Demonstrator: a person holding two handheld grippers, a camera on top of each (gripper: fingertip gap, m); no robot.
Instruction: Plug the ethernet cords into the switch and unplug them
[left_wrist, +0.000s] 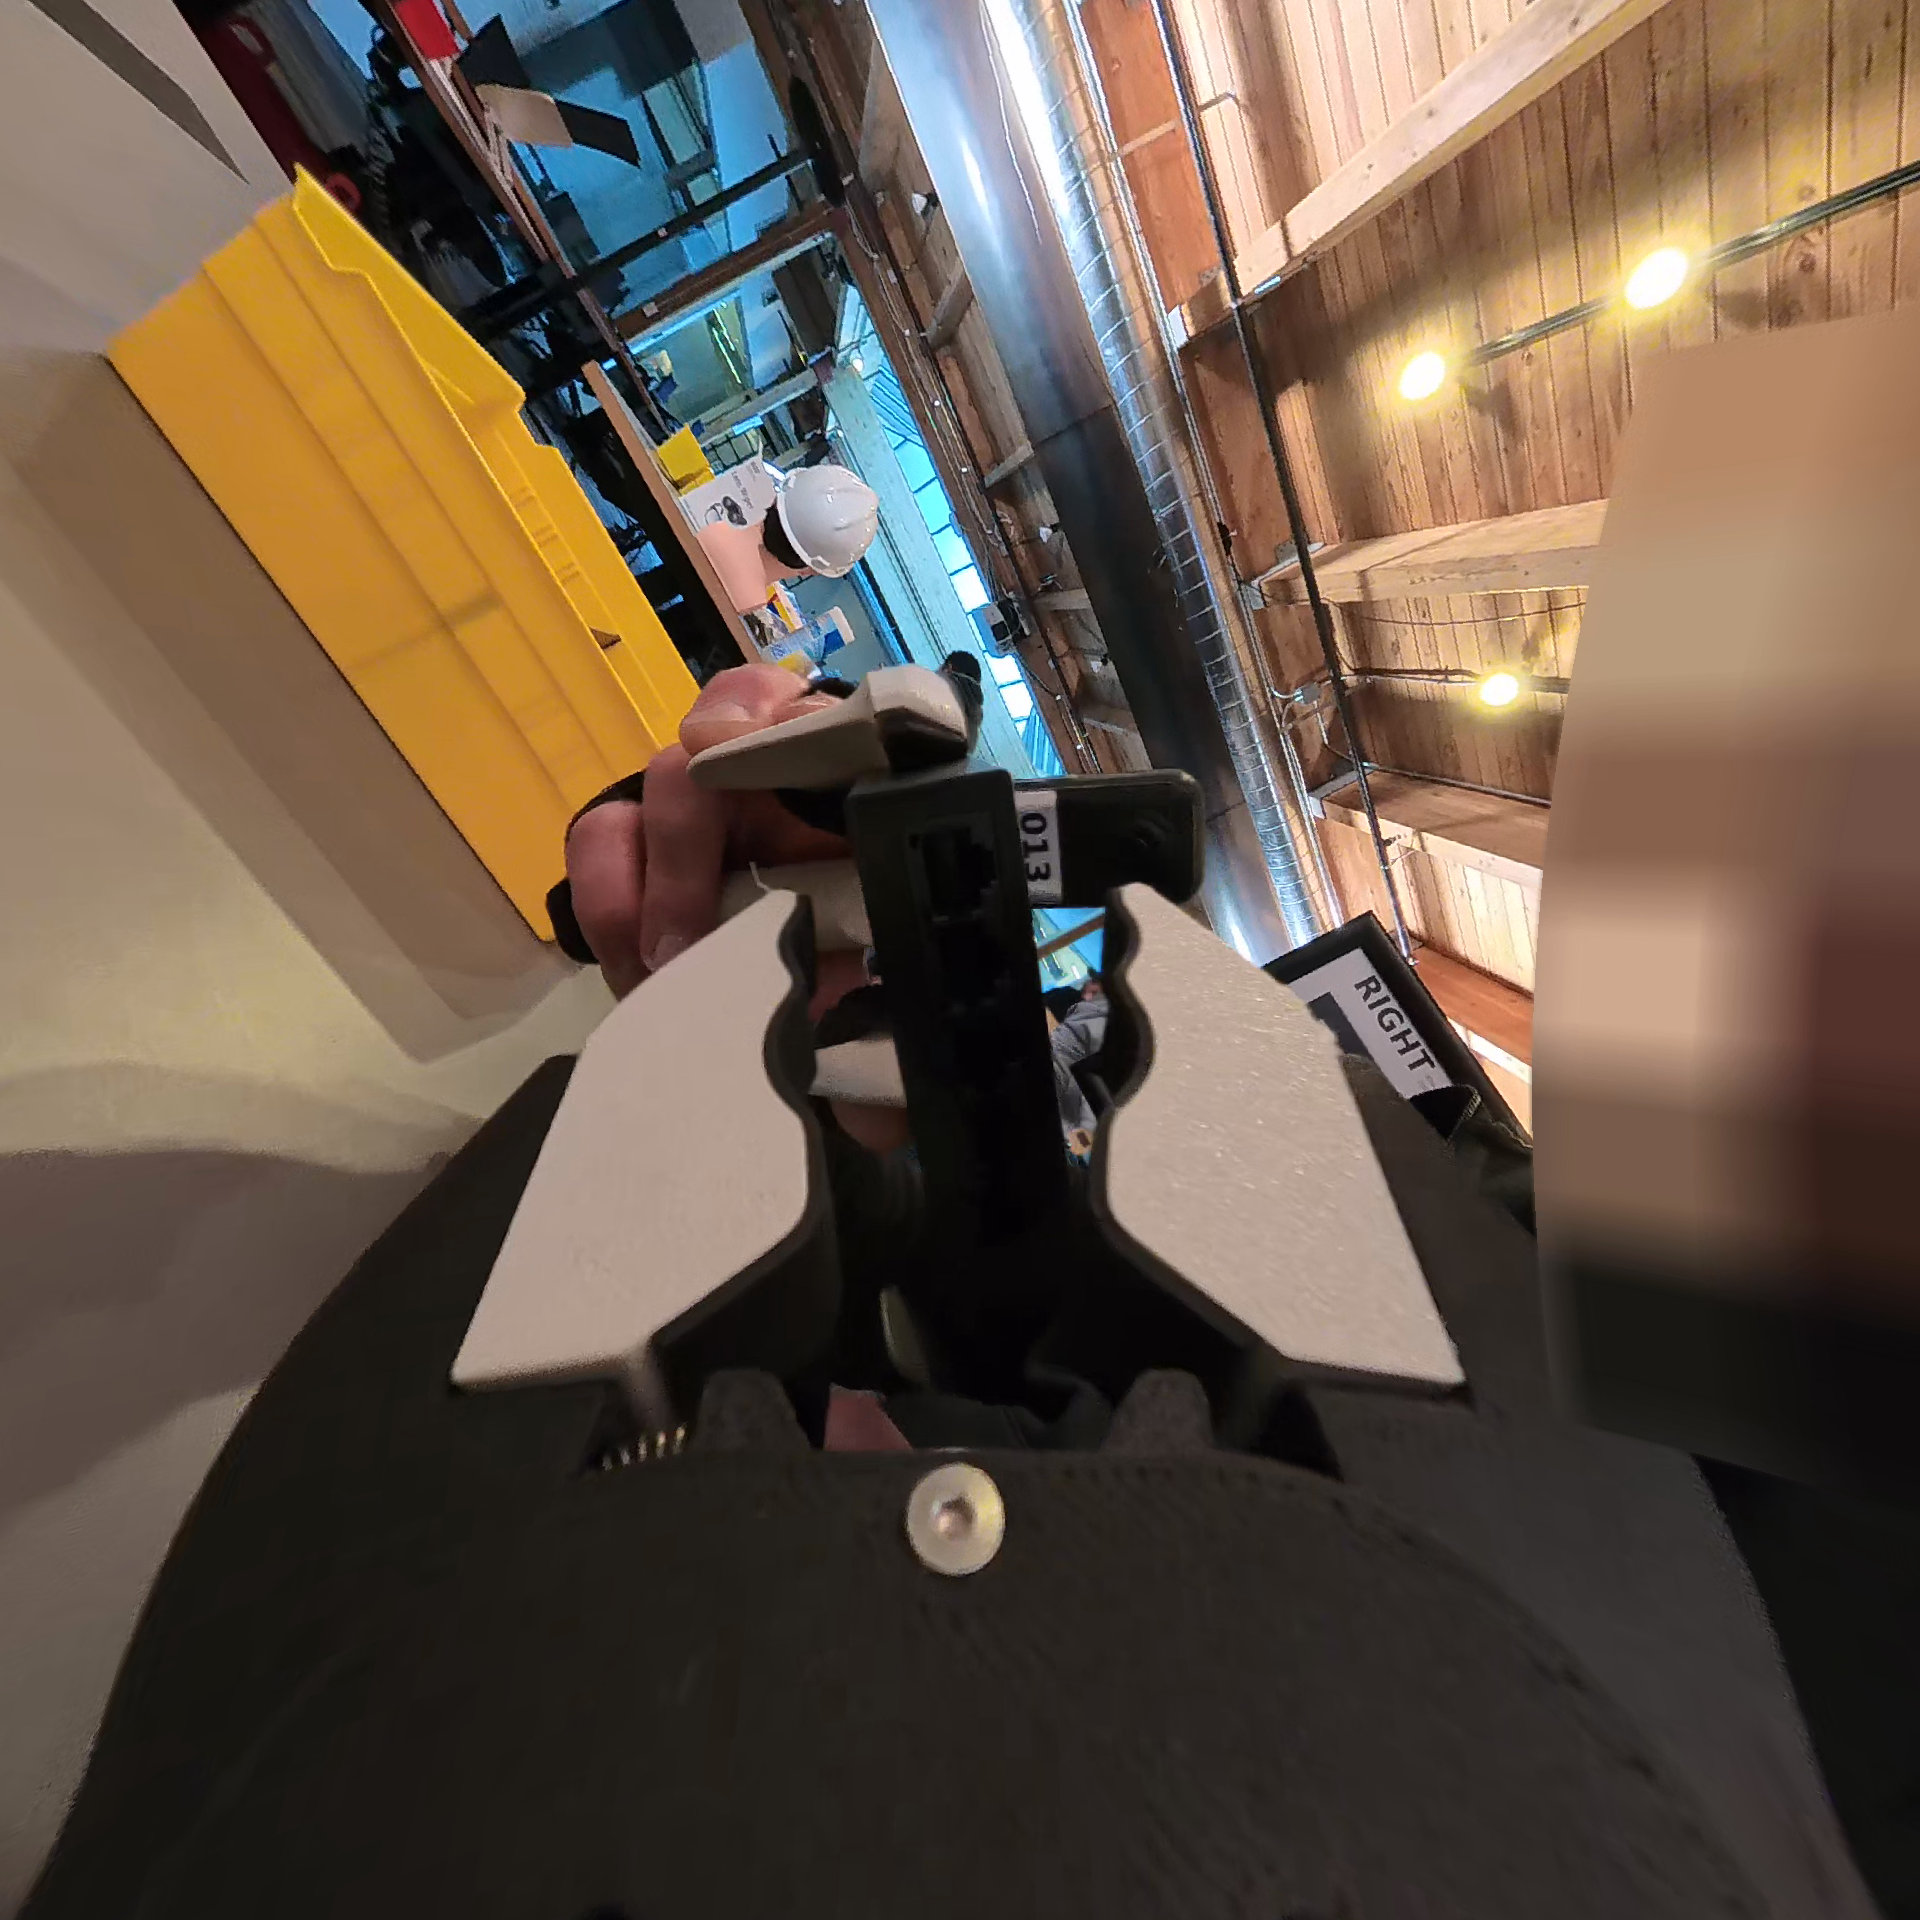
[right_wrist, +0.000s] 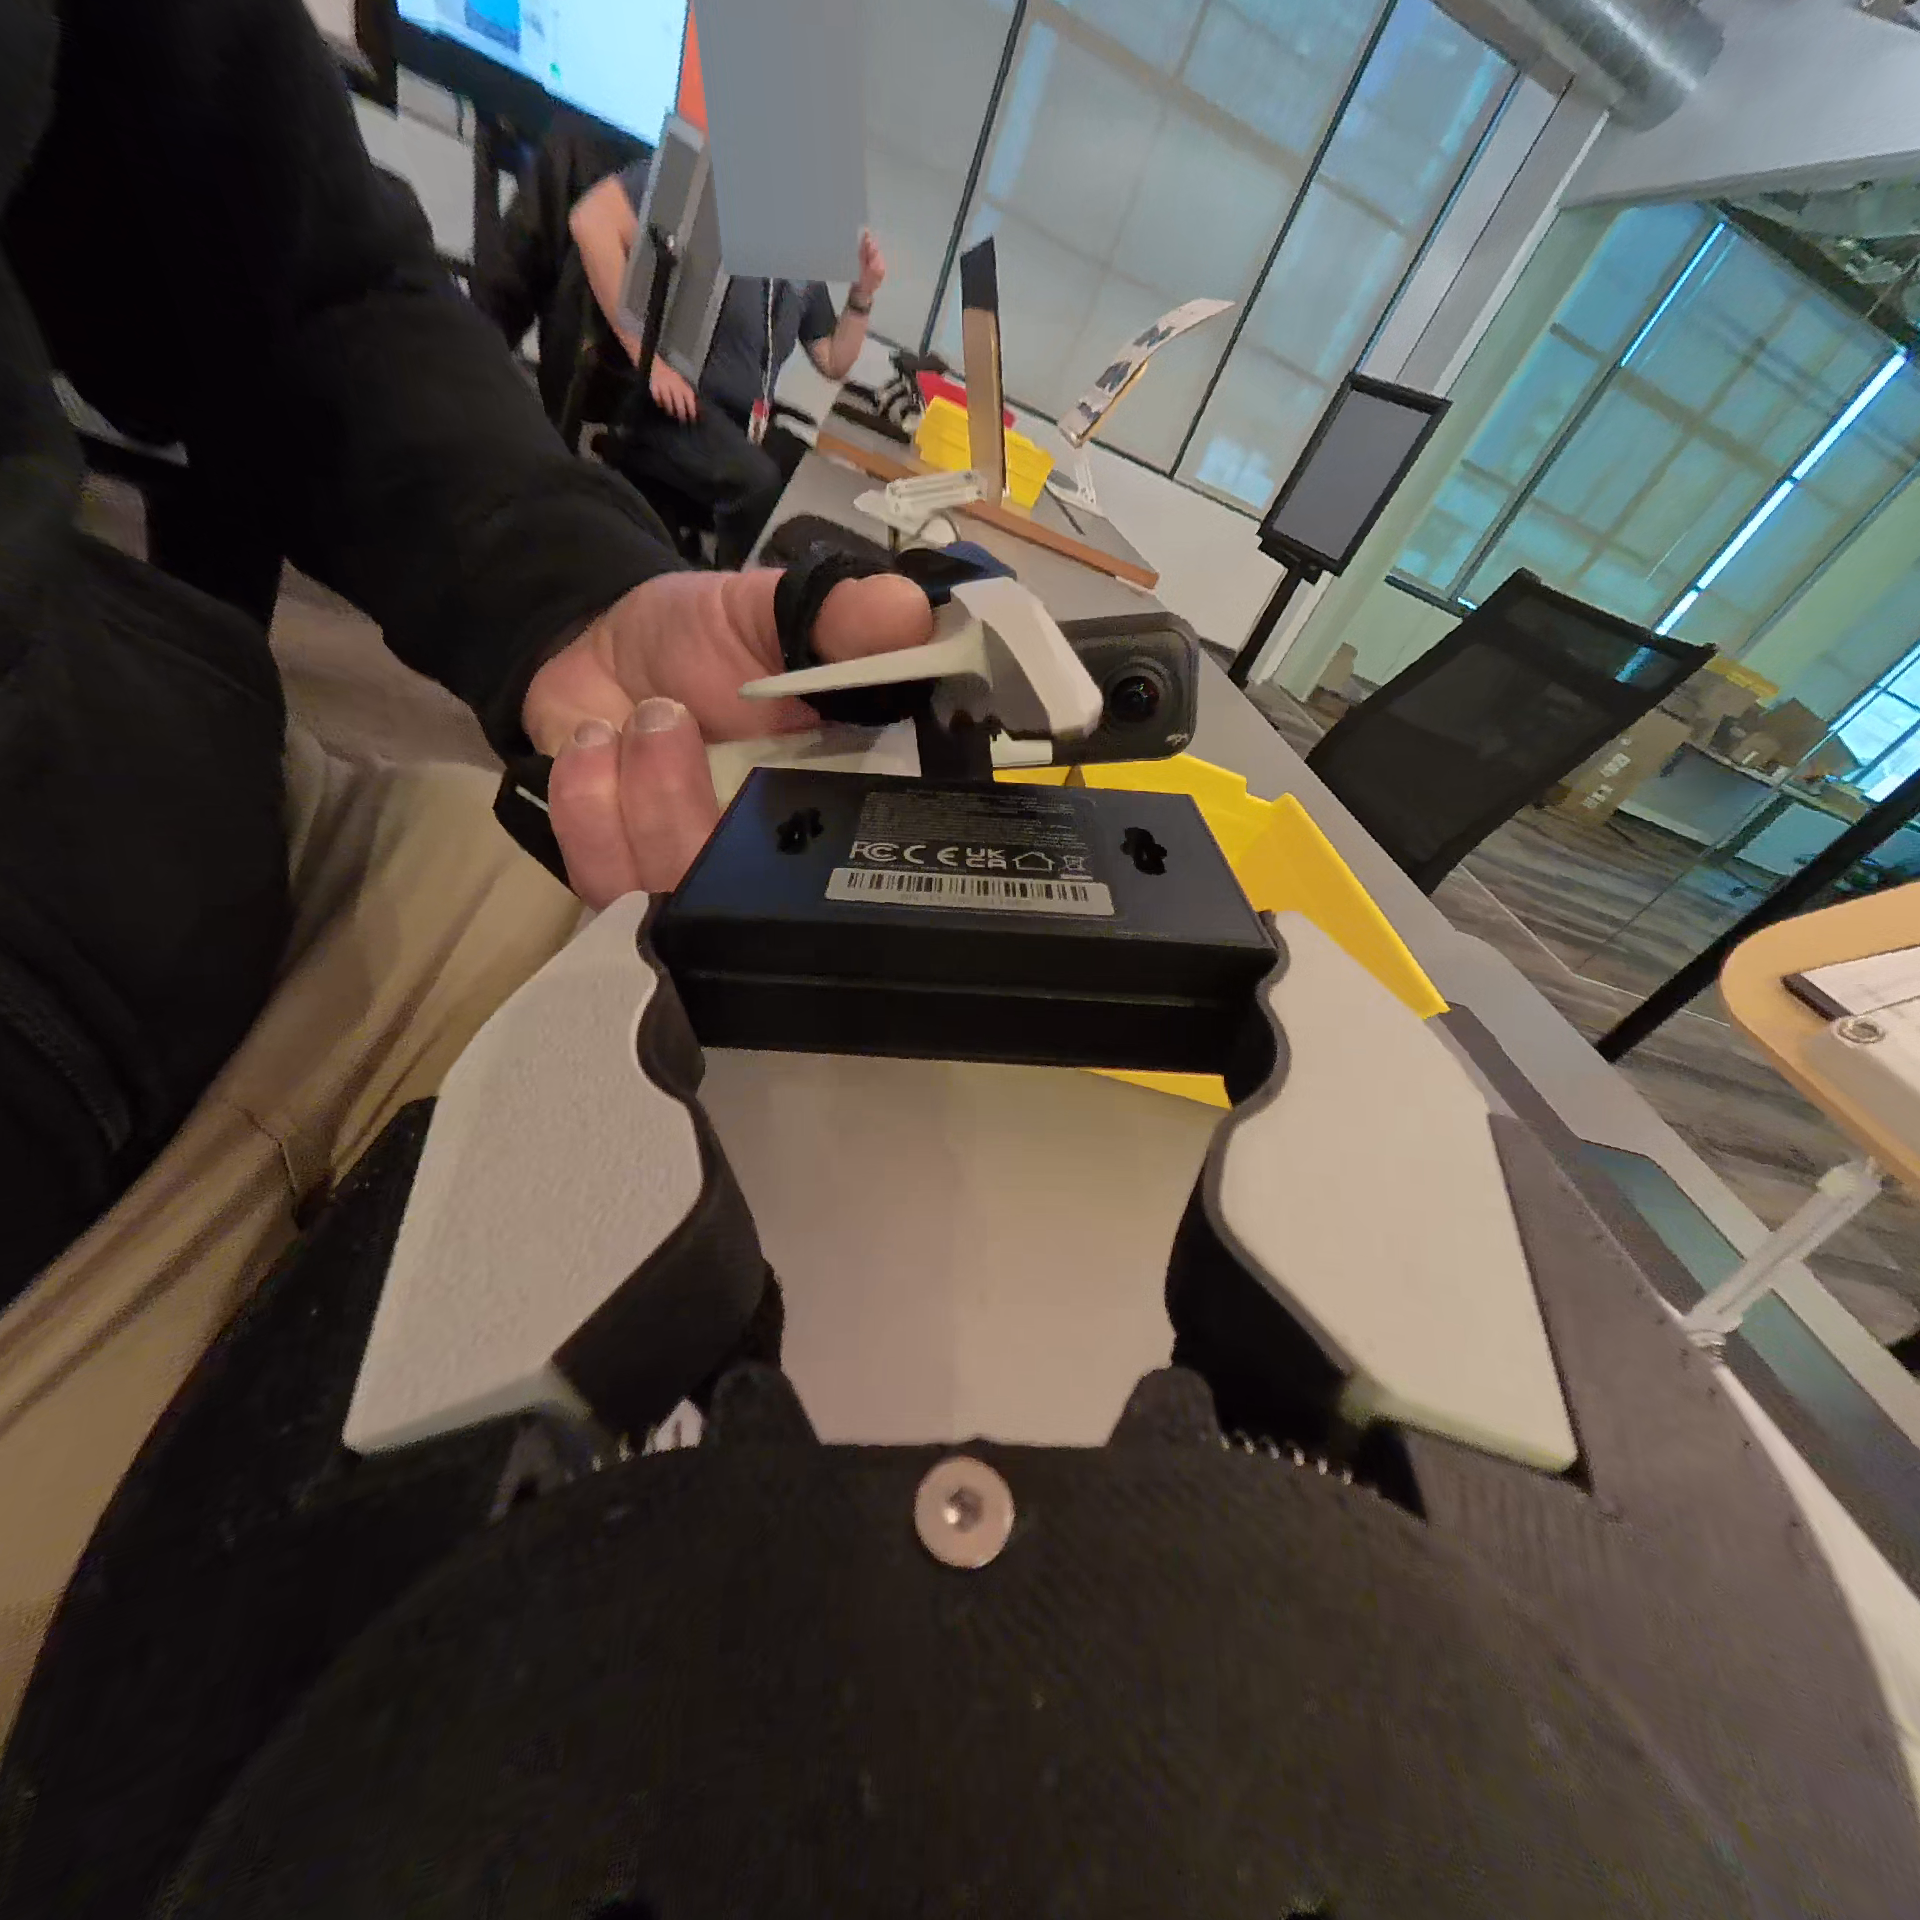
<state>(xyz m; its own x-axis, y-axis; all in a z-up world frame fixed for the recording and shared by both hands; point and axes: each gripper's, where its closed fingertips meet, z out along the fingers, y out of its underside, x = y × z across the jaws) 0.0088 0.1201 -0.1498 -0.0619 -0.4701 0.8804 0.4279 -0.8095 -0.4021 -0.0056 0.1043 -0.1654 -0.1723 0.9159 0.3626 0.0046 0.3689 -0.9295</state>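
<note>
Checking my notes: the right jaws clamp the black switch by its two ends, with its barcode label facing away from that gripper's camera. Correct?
Not quite. The right gripper does clamp the black switch by its two ends, but the barcode label faces towards that gripper's camera, not away. The right wrist view shows it.

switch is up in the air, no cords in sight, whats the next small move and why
Probably lower the switch to the table, ports facing out. The right gripper clamps its ends with the labelled underside up, the left gripper straddles it, and no cable shows in either view.
</note>
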